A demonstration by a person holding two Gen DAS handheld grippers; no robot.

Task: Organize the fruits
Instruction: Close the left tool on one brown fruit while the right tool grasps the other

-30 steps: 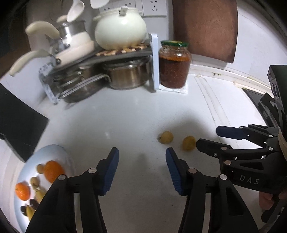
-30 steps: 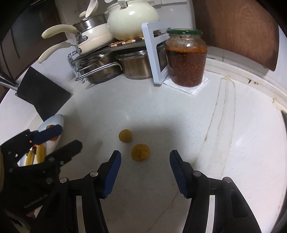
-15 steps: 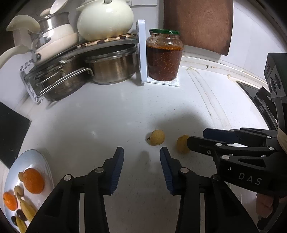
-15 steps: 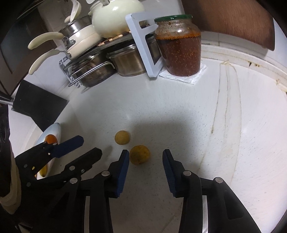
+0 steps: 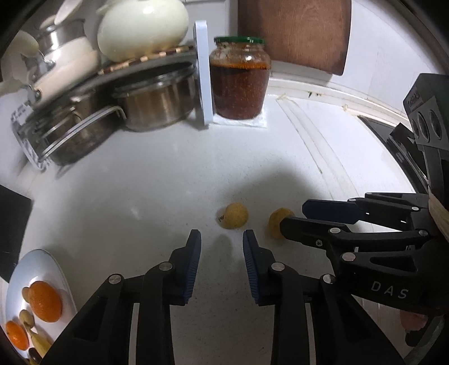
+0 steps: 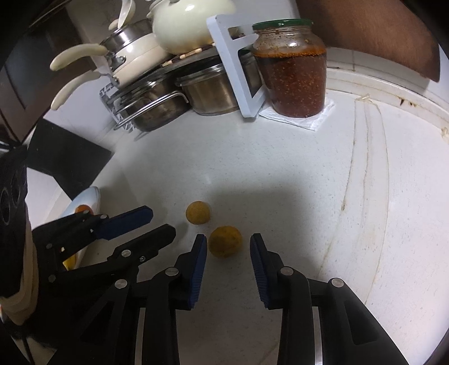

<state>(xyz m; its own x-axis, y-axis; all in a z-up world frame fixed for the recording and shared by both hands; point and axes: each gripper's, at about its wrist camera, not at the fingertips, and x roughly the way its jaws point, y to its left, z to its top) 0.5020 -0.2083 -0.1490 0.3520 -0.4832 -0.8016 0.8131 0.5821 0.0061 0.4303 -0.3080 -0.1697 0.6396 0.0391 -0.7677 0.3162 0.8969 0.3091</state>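
Two small yellow fruits lie side by side on the white counter. My left gripper hovers just short of the left fruit; its blue pads are closing with nothing between them. My right gripper has the right fruit between its fingertips; its jaws are closing, and slim gaps still show on both sides. The right gripper reaches in from the right and half hides its fruit. A white plate at the near left holds oranges and several small fruits.
At the back stand a glass jar of red-brown preserve, a rack of steel pots with a cream kettle on top, and a wooden board. A black slab lies at the left edge.
Both grippers' jaws have narrowed a good deal. The left gripper came forward and down toward the left fruit. The right fruit now sits between the right gripper's fingertips.
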